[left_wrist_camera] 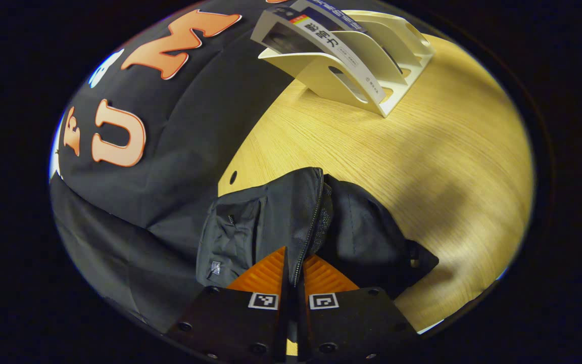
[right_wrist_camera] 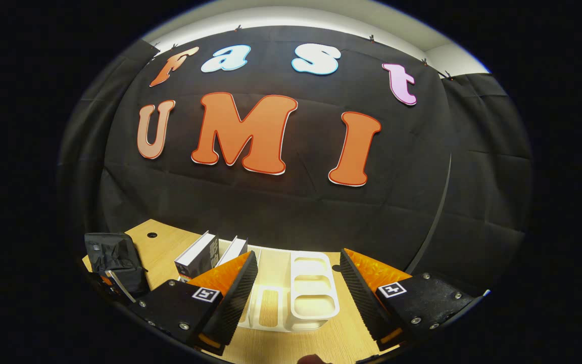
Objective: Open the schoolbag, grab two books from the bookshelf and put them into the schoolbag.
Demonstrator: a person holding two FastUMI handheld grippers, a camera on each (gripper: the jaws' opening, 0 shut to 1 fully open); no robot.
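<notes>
**Bag pinched on the left, books dead ahead on the right**

So the left gripper (left_wrist_camera: 296, 275) has its jaws closed down on the bag's (left_wrist_camera: 271, 222) zipper edge, with the zip line running straight up out of the gap between them. Looks like both sides are pressing on that fabric edge. The bag itself sits slumped on the table (left_wrist_camera: 422, 167), right by the booth wall, and the zip seems partly parted near the top.

Right gripper (right_wrist_camera: 298, 283) is wide open, holding nothing, hovering above the white shelf (right_wrist_camera: 316, 298). Two books (right_wrist_camera: 210, 250) stand in the shelf's left slots, leaning, spines up and toward the camera. From those jaws they're slightly left and ahead, with the empty slots directly between the jaws.

My guess: right hand is the one nearer the books, so it'd shift left and close across a book's thin side, while the left keeps the bag mouth held.
</notes>
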